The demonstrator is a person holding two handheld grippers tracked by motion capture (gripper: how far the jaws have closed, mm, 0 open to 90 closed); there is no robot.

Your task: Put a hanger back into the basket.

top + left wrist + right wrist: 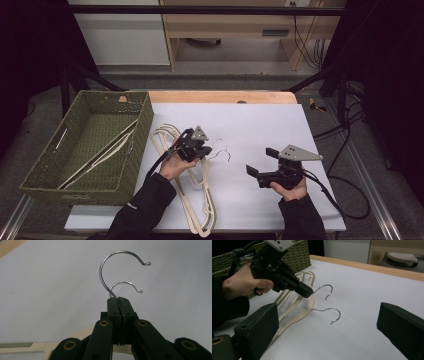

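A: Left gripper [202,148]?
B: Jaws clamped tight on the wire hook [117,267] of the top cream hanger [298,301], right at the base of the hook. In the left gripper view the pads meet with the wire pinched between them.

A: Hanger position?
B: The gripped end looks raised off the white sheet [260,125]; the hook sticks out past the jaw tips, up in the air in the right gripper view. Its body trails back toward the person along the left side of the sheet.

A: Others?
B: A second cream hanger [307,311] lies flat right under it, its hook [332,312] resting on the sheet. More cream hangers [197,210] are stacked beneath, running toward the near table edge.

A: Right gripper [264,161]?
B: Jaws spread wide, nothing between them. It sits over bare sheet, to the right of the hangers, well apart from them, pointing at the left gripper.

A: Basket?
B: Green woven basket [145,120] at the left edge of the table, just beside the hanger pile. At least one pale hanger [102,152] lies inside, slanted across the floor of it.
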